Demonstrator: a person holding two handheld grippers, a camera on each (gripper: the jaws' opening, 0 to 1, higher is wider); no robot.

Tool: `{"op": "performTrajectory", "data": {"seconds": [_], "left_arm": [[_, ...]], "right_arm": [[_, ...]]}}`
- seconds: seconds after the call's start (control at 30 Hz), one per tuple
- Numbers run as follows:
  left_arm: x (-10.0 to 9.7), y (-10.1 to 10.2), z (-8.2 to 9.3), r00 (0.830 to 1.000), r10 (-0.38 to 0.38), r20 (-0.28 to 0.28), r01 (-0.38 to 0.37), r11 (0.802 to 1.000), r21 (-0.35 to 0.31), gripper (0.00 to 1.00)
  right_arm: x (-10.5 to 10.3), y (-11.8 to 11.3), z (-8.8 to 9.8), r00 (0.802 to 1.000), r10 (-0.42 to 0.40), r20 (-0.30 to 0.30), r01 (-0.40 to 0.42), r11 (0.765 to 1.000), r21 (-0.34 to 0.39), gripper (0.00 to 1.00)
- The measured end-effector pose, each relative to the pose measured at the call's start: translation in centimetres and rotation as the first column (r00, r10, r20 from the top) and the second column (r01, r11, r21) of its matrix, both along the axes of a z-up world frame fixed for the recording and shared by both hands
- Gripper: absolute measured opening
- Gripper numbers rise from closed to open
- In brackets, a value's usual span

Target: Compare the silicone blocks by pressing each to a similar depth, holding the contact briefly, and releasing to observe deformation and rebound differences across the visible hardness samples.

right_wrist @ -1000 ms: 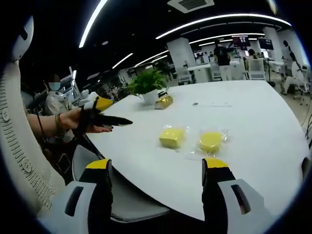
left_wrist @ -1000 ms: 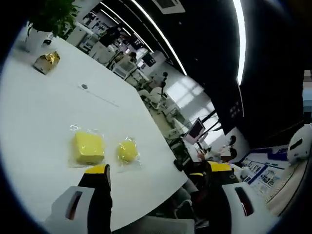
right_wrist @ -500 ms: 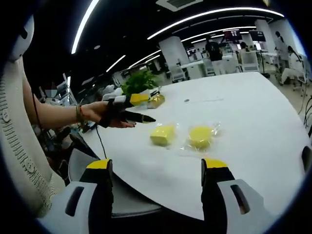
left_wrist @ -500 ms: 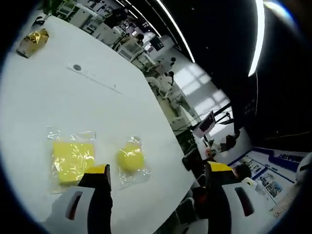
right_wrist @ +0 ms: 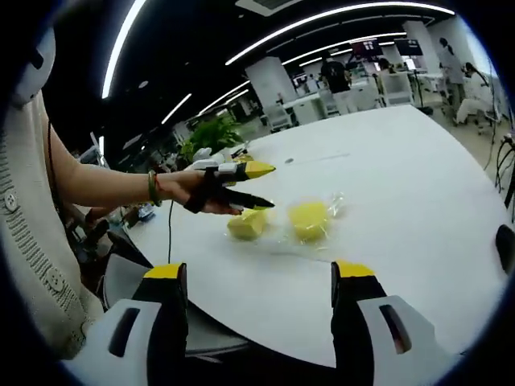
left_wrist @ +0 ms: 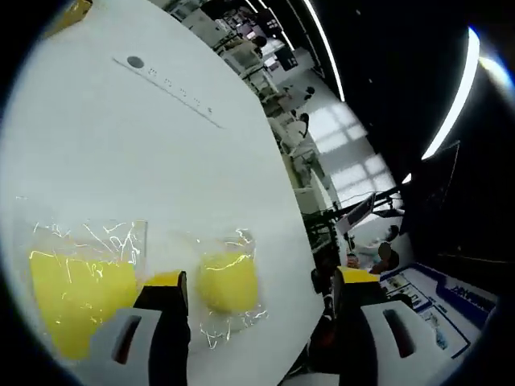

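Left tool (left_wrist: 256,281) hangs released above the bagged round block (left_wrist: 228,281); press its centre at 12 o'clock; soft silicone, slippery wrap; right tool (right_wrist: 256,273) released.

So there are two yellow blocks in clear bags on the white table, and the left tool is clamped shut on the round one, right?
Not quite. In the right gripper view the left tool is open above the square block, not clamped on the round block. Both are bagged on the white table.
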State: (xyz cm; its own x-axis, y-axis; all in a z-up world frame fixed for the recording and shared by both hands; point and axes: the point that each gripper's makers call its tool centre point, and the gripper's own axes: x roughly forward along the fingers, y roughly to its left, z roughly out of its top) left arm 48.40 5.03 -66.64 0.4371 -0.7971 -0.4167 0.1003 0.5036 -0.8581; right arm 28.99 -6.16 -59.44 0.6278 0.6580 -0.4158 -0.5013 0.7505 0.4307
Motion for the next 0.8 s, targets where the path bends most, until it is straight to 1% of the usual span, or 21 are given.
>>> {"op": "performTrajectory", "data": {"seconds": [0.03,0.07,0.1,0.17,0.2,0.3,0.37,0.43,0.47,0.53,0.63,0.67,0.7,0.8], "left_arm": [[0.4,-0.3,-0.5,1.0,0.011,-0.028,-0.011,1.0,-0.009,0.71],[0.6,-0.4,-1.0,0.999,0.017,-0.046,-0.017,1.0,-0.006,0.7],[0.9,-0.6,-1.5,0.997,0.031,-0.077,-0.031,0.999,-0.006,0.68],[1.3,-1.0,-2.0,0.995,0.036,-0.088,-0.036,0.999,0.0,0.64],[1.7,-1.3,-2.2,0.996,0.039,-0.083,-0.039,0.999,0.008,0.63],[1.9,-1.8,-3.3,0.993,0.029,-0.116,-0.025,0.999,0.037,0.6],[2.0,-2.3,-3.8,0.991,0.021,-0.13,-0.017,0.999,0.037,0.57],[1.8,-2.5,-4.3,0.987,0.018,-0.159,-0.011,0.999,0.042,0.49],[1.7,-2.5,-4.9,0.982,0.023,-0.185,-0.014,0.999,0.051,0.45],[1.5,-2.5,-5.6,0.975,0.027,-0.22,-0.014,0.998,0.061,0.35],[1.5,-2.2,-6.5,0.969,0.044,-0.241,-0.021,0.995,0.097,0.22],[1.8,-2.1,-6.5,0.968,0.065,-0.244,-0.045,0.995,0.088,0.22],[1.9,-2.1,-6.4,0.965,0.073,-0.25,-0.054,0.995,0.081,0.19],[2.3,-1.9,-6.6,0.966,0.082,-0.246,-0.061,0.994,0.093,0.13]], "right_arm": [[0.1,-0.2,-0.2,1.0,-0.003,-0.006,0.003,1.0,0.0,0.67],[0.2,-0.3,-0.3,1.0,-0.004,-0.009,0.004,1.0,0.0,0.67],[0.3,-0.4,-0.4,1.0,-0.007,-0.015,0.007,1.0,0.001,0.67],[0.5,-0.7,-0.6,1.0,-0.012,-0.02,0.013,1.0,0.004,0.67],[0.6,-0.8,-0.8,1.0,-0.015,-0.024,0.015,1.0,0.005,0.67],[0.7,-1.1,-1.2,0.999,-0.027,-0.037,0.027,1.0,0.008,0.66],[0.7,-1.2,-1.4,0.999,-0.028,-0.041,0.028,1.0,0.01,0.66],[0.8,-1.3,-1.5,0.998,-0.031,-0.045,0.031,0.999,0.013,0.66],[0.8,-1.4,-1.6,0.998,-0.033,-0.048,0.034,0.999,0.015,0.65],[0.8,-1.5,-1.7,0.998,-0.037,-0.052,0.038,0.999,0.017,0.65],[0.7,-1.6,-1.9,0.998,-0.041,-0.057,0.042,0.999,0.02,0.64],[0.7,-1.7,-1.9,0.997,-0.042,-0.057,0.043,0.999,0.021,0.64],[0.6,-1.7,-1.9,0.997,-0.042,-0.058,0.044,0.999,0.022,0.64],[0.5,-1.7,-2.2,0.997,-0.045,-0.065,0.046,0.999,0.024,0.63]]}}
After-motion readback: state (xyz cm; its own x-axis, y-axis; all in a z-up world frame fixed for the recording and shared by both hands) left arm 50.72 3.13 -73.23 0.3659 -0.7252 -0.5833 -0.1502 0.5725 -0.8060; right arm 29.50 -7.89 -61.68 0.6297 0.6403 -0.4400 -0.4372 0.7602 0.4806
